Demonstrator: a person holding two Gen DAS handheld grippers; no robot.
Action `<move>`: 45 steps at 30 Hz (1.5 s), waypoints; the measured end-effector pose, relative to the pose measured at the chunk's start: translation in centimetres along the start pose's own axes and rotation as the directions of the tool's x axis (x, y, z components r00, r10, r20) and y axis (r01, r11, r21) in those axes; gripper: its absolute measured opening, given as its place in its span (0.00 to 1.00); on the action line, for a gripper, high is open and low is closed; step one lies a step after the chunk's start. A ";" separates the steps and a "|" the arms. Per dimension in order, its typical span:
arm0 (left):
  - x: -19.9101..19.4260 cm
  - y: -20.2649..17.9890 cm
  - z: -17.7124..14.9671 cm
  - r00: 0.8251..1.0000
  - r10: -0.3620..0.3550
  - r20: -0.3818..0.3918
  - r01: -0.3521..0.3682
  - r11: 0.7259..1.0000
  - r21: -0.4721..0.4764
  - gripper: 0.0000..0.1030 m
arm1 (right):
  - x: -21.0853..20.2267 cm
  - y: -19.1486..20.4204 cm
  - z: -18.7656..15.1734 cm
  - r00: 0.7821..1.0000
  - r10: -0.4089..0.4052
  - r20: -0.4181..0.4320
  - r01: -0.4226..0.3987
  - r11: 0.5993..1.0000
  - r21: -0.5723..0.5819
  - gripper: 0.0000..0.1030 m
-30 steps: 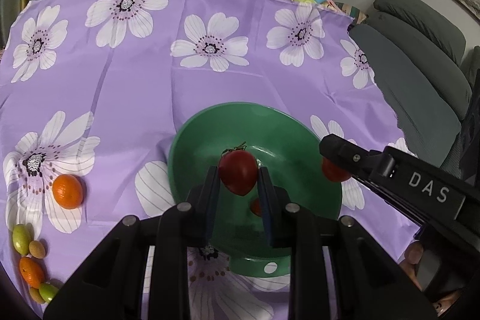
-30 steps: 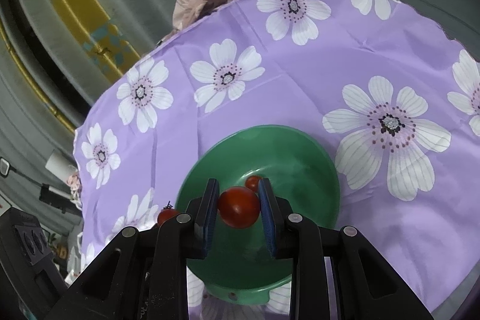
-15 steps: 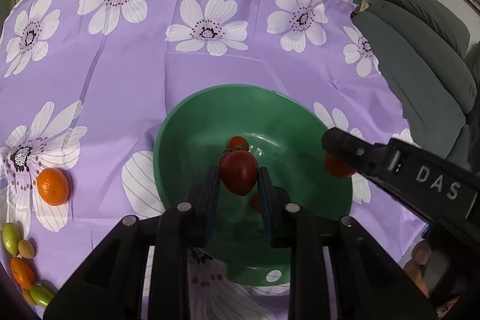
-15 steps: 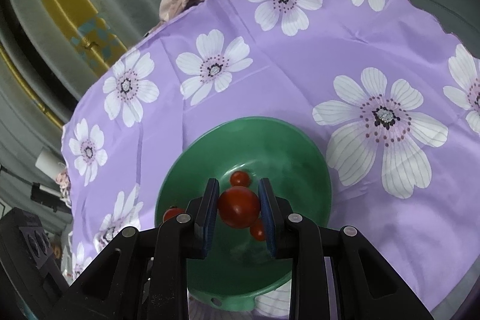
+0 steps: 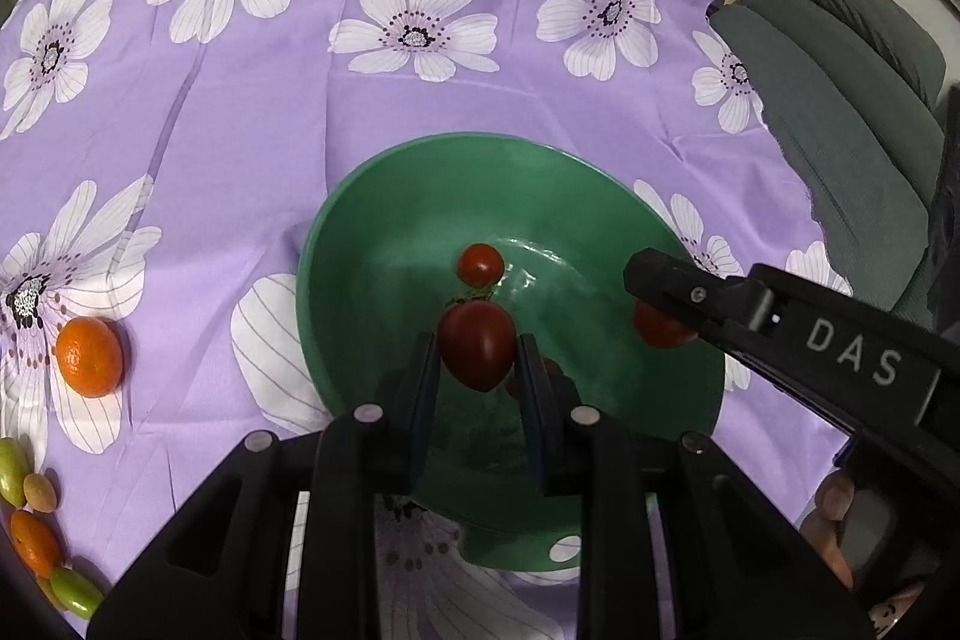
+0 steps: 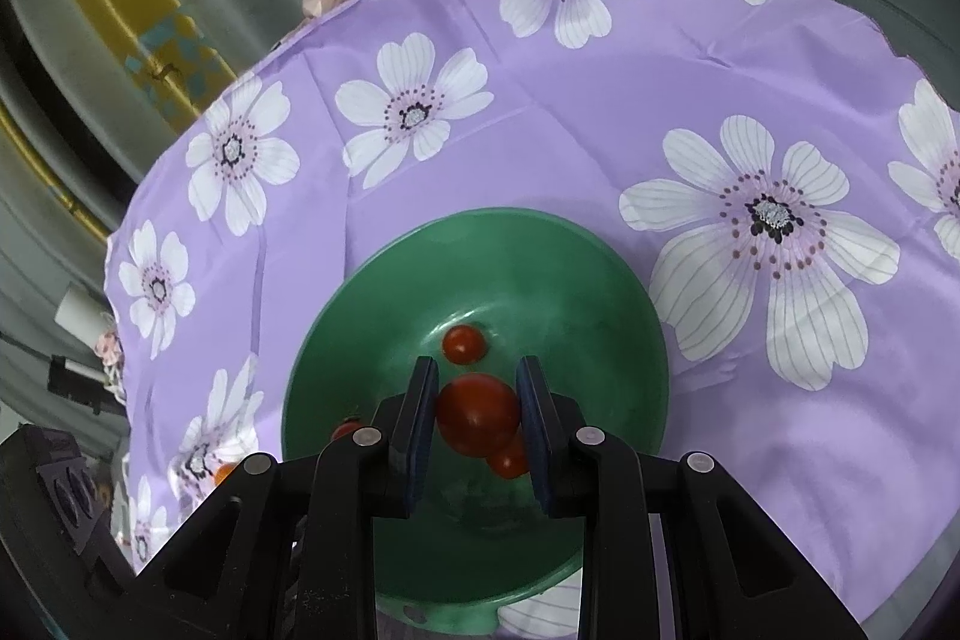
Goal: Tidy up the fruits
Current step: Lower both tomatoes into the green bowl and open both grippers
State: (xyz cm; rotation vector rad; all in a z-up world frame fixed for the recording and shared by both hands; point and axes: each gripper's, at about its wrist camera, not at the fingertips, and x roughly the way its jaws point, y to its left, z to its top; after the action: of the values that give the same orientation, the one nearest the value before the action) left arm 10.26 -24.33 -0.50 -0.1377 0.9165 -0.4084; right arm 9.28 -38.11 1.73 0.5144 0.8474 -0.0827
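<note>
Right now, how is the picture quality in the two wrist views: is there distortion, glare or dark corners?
Left wrist view: strong fisheye bend with black corners; a small glare patch on the green bowl floor beside the loose tomato; the purple cloth is evenly lit and sharp. Right wrist view: same curved edges and dark rim; bowl interior dim, no clear glare.

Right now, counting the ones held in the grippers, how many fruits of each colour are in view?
Red tomatoes: 4
Orange fruits: 2
Green fruits: 2
Tan fruit: 1
Total: 9
</note>
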 end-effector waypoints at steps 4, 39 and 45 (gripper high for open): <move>0.2 0.2 -0.1 1.000 -0.004 -0.006 0.004 1.000 -0.010 0.25 | 0.3 0.1 -0.1 1.000 -0.008 -0.008 0.008 1.000 -0.007 0.28; 0.9 0.8 -0.3 1.000 -0.005 -0.026 0.004 0.999 -0.038 0.26 | 2.4 0.3 -0.5 0.996 -0.047 -0.072 0.045 0.999 -0.024 0.28; 0.8 0.7 -0.3 1.000 -0.003 -0.025 0.002 0.999 -0.043 0.25 | 2.5 0.5 -0.6 0.996 -0.050 -0.075 0.048 0.998 -0.029 0.28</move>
State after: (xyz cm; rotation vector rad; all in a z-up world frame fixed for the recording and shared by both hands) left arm 10.63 -24.02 -1.46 -0.1733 0.9498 -0.3935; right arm 10.69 -37.07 -0.20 0.4740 0.9342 -0.0972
